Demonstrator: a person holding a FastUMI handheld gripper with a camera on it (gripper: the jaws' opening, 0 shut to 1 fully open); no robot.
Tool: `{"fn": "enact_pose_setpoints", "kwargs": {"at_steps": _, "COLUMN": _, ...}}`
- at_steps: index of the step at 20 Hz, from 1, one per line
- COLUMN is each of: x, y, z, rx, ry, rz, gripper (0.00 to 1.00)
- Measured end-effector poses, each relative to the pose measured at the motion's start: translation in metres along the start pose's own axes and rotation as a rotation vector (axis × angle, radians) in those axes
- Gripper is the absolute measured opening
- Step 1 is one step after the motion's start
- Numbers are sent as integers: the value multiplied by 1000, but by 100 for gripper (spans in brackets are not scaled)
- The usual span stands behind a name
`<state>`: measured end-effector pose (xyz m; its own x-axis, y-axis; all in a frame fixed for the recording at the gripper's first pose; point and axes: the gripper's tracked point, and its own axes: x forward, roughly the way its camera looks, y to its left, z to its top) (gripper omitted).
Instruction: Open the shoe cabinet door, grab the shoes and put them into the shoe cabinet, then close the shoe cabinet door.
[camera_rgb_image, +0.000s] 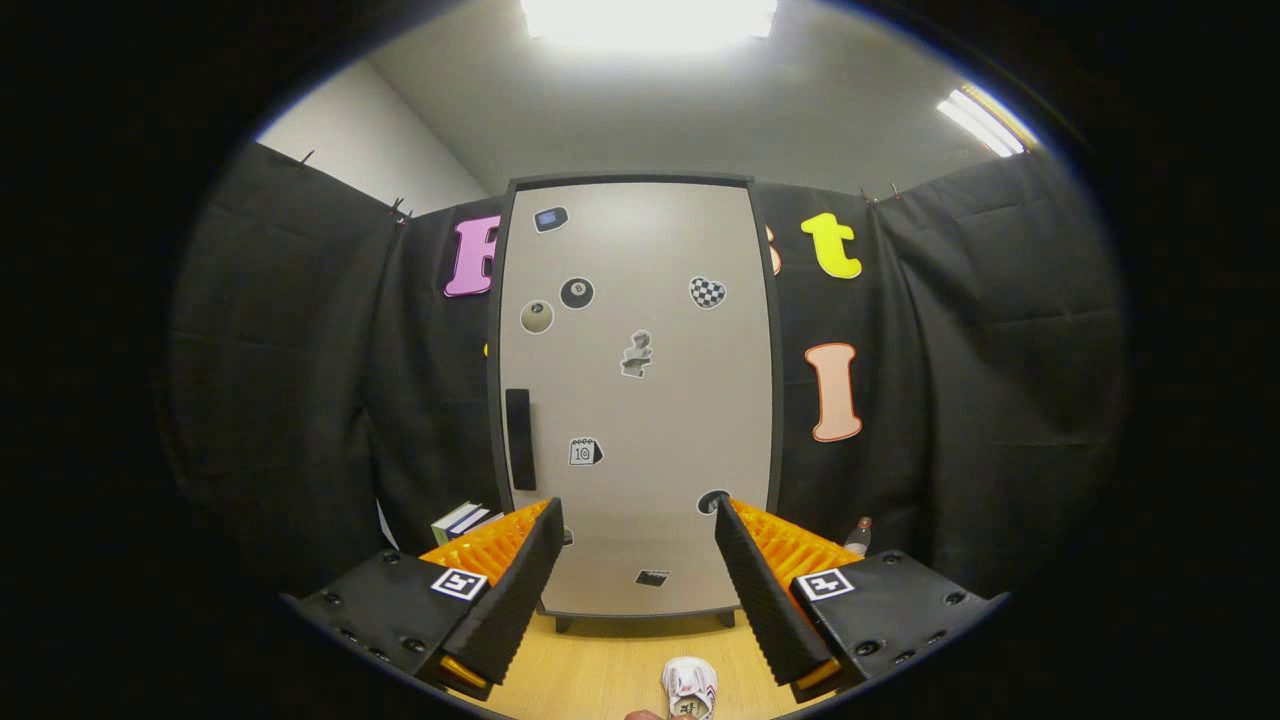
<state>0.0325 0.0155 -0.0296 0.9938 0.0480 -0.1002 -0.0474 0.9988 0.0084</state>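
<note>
Beige shoe cabinet (640, 400) door shut, white shoe (690, 686) on floor w/ gripper (638, 520) fingers apart, empty

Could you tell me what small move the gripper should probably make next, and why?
Probably move the open gripper forward and left toward the dark handle on the cabinet door. The door looks shut, the fingers hold nothing, and the shoe lies on the floor between them, so the door likely needs opening first.
</note>
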Motion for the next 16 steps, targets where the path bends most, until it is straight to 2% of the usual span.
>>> {"fn": "enact_pose_setpoints", "kwargs": {"at_steps": 7, "x": 47, "y": 23, "z": 6, "rx": -12, "ry": 22, "rz": 35, "gripper": 96}}
{"fn": "enact_pose_setpoints", "kwargs": {"at_steps": 16, "x": 131, "y": 94, "z": 6, "rx": -12, "ry": 58, "rz": 168, "gripper": 96}}
